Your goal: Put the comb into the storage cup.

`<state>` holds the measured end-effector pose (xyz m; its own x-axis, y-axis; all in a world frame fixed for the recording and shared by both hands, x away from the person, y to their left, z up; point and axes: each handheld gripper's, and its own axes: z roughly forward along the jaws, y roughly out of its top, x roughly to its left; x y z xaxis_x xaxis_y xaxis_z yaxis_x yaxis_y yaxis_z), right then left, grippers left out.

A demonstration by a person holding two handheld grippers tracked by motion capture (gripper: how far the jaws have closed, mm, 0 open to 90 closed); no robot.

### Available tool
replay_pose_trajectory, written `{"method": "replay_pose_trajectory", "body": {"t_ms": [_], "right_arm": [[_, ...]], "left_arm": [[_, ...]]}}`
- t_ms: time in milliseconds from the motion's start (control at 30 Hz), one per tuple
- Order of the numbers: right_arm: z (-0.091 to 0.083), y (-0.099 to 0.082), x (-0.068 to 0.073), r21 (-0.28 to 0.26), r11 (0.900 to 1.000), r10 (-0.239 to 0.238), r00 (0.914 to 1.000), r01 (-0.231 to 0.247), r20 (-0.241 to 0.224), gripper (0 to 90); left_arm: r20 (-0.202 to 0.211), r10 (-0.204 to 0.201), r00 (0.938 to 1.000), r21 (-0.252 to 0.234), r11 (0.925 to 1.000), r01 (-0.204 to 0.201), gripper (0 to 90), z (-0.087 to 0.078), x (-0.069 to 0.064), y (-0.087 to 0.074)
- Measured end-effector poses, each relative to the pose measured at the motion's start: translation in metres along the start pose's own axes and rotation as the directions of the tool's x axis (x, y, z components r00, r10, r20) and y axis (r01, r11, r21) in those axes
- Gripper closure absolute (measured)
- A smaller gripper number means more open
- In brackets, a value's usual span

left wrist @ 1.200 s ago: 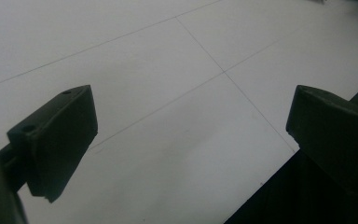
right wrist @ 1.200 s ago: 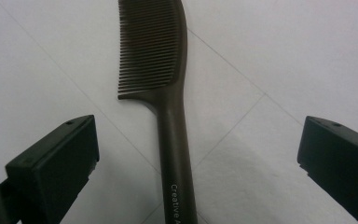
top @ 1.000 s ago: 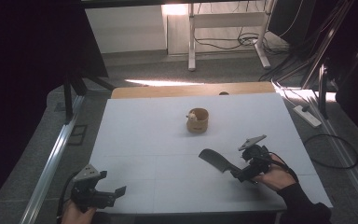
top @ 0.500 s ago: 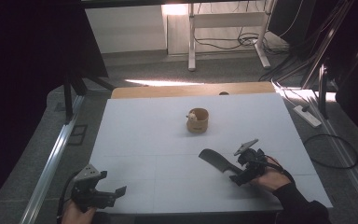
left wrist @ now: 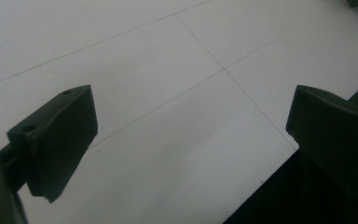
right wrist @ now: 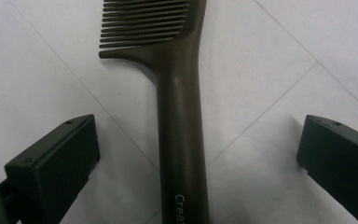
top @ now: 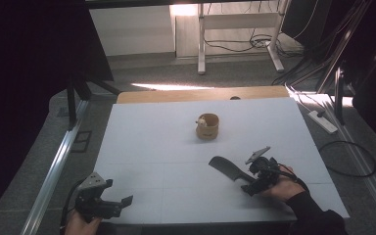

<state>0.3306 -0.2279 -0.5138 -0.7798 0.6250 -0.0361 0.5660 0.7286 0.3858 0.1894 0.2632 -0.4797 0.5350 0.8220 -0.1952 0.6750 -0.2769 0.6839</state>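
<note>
A dark brown comb [top: 223, 168] lies flat on the white table [top: 166, 147], right of centre, with its teeth end pointing left and away. My right gripper [top: 249, 178] stands open over the handle end. In the right gripper view the comb [right wrist: 177, 70] runs up the middle, and my right gripper [right wrist: 198, 135] has one jaw on each side of the handle, well apart from it. My left gripper [top: 121, 204] is at the near left corner, open. My left gripper [left wrist: 191, 121] has only bare table between its jaws.
A small round wooden cup [top: 208, 126] with a pale object at its rim stands at the table's middle, beyond the comb. The table's near edge [left wrist: 279, 186] runs just under the left gripper. Cables and a power strip [top: 323, 122] lie on the floor to the right.
My right gripper has shifted a little left and nearer, closing in over the comb's handle. The comb, the cup and the left gripper have stayed put.
</note>
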Motion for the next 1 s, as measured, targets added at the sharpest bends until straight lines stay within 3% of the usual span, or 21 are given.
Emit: {"method": "replay_pose_trajectory", "body": {"t_ms": [167,233,533,667,1000], "right_arm": [[0.000,0.002,0.001,0.015,0.9999,-0.001,1.0000,0.001,0.000,0.9],[-0.003,0.003,0.002,0.021,0.9998,-0.004,1.0000,0.004,-0.007,6.7],[-0.013,0.007,0.002,0.018,0.9990,-0.041,0.9986,0.041,-0.033,54.6],[-0.014,0.008,0.005,0.018,0.9973,-0.070,0.9965,0.071,-0.045,70.9],[-0.015,0.009,0.007,0.026,0.9967,-0.076,0.9962,0.077,-0.043,72.3]], "left_arm": [[0.000,0.002,1.0000,0.000,1.0000,-0.002,2.9,0.000,0.000,0.000],[0.001,0.002,1.0000,0.001,1.0000,-0.002,2.9,0.000,0.000,0.000],[-0.002,0.005,1.0000,0.003,1.0000,-0.005,2.9,0.000,0.000,0.000],[-0.003,0.007,1.0000,0.003,1.0000,-0.007,3.0,0.000,-0.001,0.000],[-0.004,0.010,0.9999,0.001,1.0000,-0.010,3.1,0.000,-0.001,0.000]]}}
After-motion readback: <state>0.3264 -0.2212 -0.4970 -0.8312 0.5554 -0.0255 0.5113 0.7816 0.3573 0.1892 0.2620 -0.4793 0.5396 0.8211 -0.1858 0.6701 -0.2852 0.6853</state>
